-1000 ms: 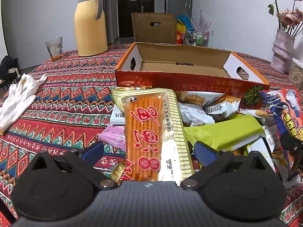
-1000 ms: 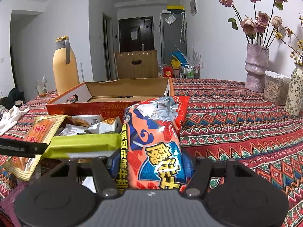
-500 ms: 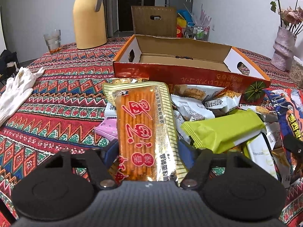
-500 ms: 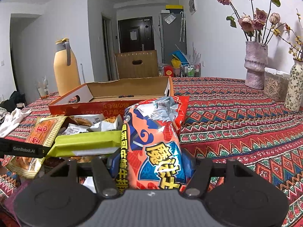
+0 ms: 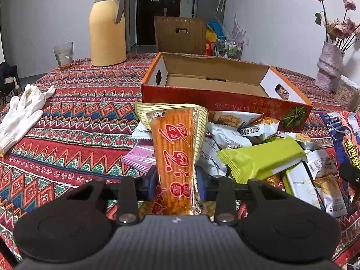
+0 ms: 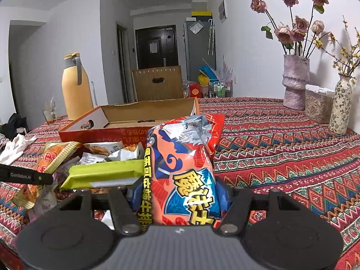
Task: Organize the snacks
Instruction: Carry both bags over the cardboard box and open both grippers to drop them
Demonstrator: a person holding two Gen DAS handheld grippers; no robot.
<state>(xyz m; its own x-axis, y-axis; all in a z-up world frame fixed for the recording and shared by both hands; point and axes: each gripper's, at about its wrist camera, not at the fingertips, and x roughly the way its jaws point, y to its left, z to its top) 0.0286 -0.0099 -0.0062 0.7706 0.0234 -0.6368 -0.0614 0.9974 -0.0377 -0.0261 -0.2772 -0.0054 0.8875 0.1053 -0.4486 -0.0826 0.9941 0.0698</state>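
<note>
My left gripper (image 5: 176,185) is shut on an orange pack of snack sticks (image 5: 174,148) and holds it upright above the snack pile (image 5: 247,139). My right gripper (image 6: 180,196) is shut on a red and blue snack bag (image 6: 184,171), also upright. An open, empty orange cardboard box (image 5: 225,99) lies just behind the pile; it also shows in the right wrist view (image 6: 126,130). A green packet (image 5: 263,157) lies on top of the pile. The left gripper's finger (image 6: 24,175) and the stick pack (image 6: 52,157) show at the left of the right wrist view.
A yellow thermos (image 5: 108,24) and a glass (image 5: 63,55) stand at the back left. White gloves (image 5: 22,112) lie at the left. Vases with flowers (image 6: 294,81) and a jar (image 6: 317,105) stand at the right. A chair back (image 5: 180,34) is behind the table.
My left gripper has closed on the stick pack and lifted it off the pile. My right gripper keeps its hold on the snack bag and has risen slightly.
</note>
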